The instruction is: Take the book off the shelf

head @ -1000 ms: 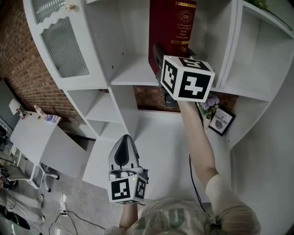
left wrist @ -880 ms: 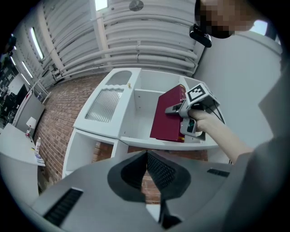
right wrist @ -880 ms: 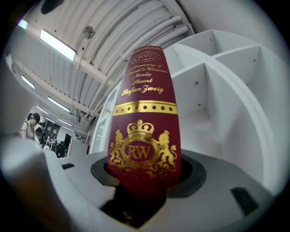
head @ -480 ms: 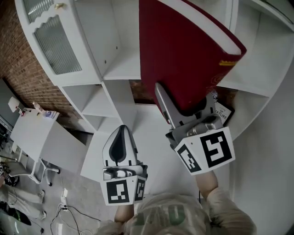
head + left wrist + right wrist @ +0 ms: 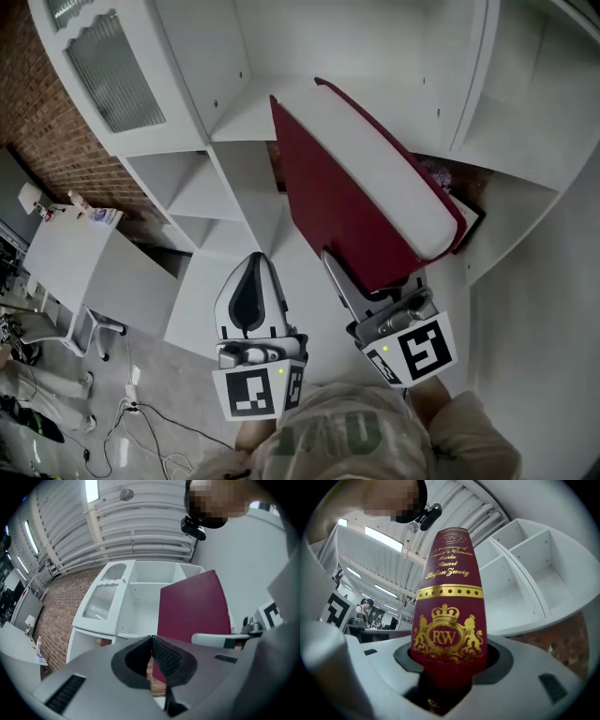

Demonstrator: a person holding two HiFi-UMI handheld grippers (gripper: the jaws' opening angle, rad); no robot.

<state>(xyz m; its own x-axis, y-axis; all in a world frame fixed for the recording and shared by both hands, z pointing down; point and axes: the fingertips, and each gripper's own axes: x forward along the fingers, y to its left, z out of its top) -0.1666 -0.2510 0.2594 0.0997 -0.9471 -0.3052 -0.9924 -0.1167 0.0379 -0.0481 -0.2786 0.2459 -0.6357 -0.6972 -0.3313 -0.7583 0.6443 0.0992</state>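
Book point(image 5: 342, 202) sat clamped at its spine's crest end between your right gripper's point(image 5: 370, 281) jaws, held before the white shelf point(image 5: 234, 131), long axis slanting from that claw toward the shelf, title end farthest out, while your left gripper point(image 5: 251, 302) hung alongside, jaws together, empty.

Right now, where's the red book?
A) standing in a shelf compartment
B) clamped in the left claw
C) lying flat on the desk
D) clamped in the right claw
D: the right claw pinches the red book at its spine end and holds it tilted in front of the shelf unit. The left claw is shut with nothing in it.
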